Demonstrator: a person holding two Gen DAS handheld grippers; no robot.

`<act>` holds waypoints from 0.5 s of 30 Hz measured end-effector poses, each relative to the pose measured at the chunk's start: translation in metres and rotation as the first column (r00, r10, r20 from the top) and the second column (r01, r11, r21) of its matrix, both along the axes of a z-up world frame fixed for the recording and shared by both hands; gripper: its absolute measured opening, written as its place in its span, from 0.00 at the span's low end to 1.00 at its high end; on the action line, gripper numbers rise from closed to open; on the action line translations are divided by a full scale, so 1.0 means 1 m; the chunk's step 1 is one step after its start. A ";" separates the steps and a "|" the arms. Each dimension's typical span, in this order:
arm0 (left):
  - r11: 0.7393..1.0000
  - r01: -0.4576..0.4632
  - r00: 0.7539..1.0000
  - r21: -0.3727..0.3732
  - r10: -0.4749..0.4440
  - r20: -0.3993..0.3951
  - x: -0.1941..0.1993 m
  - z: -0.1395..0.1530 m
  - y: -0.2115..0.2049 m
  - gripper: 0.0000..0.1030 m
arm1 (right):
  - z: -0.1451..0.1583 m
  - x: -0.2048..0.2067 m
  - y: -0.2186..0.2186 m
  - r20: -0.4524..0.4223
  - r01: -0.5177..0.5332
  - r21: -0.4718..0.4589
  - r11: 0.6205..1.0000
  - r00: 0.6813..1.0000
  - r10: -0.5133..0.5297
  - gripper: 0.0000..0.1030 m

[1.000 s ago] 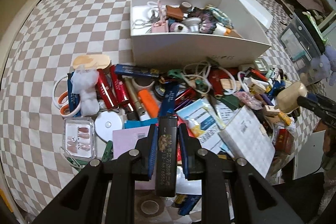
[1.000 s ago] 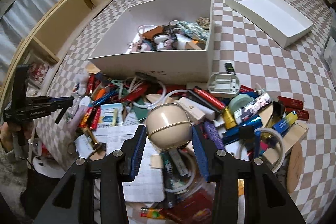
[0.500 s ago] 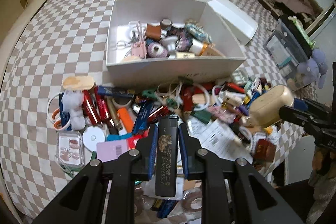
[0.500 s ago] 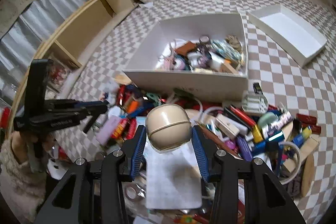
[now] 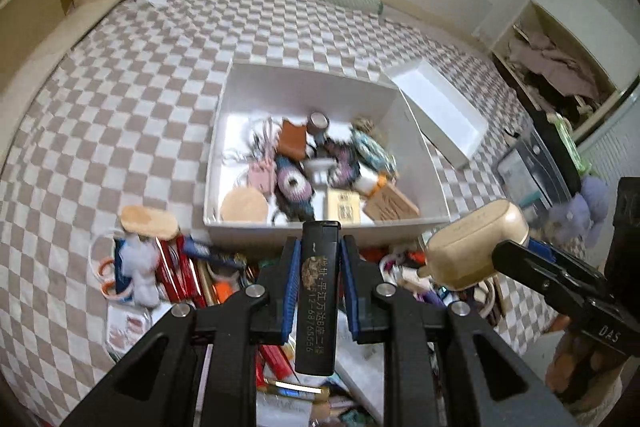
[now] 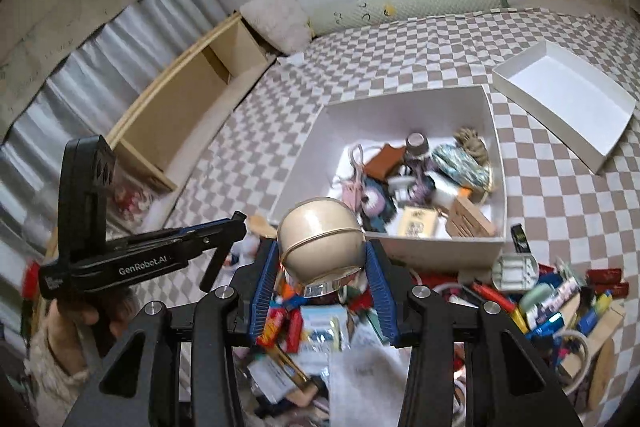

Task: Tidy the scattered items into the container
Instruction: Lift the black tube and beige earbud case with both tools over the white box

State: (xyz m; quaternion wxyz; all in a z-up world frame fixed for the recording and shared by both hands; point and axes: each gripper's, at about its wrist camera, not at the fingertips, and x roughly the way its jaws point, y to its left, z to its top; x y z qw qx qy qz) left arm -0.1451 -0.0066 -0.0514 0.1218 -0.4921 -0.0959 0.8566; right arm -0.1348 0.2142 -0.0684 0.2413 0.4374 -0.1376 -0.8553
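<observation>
Both my grippers have risen from the clutter since a second ago, and the white cardboard box point(image 5: 320, 227) now sits lower in view. My left gripper point(image 5: 320, 255) pinches a black rectangular lighter point(image 5: 318, 303); my right gripper point(image 6: 322, 267) clamps a cream rounded plastic case point(image 6: 320, 239). Both loads hang short of the box's near wall, over the scattered pile point(image 6: 540, 299). That smooth case could squirt free and drop back.

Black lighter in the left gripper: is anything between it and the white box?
Nothing visible blocks it. The black lighter, clamped in the left gripper, hangs above the pile just short of the white box's open top. The right gripper with its cream ball is off to one side.
</observation>
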 end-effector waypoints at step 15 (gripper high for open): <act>0.996 -0.041 0.990 -0.077 0.031 -0.135 -0.063 -0.009 0.005 0.20 | -0.003 -0.063 -0.001 -0.009 0.056 -0.028 0.998 0.998 -0.057 0.44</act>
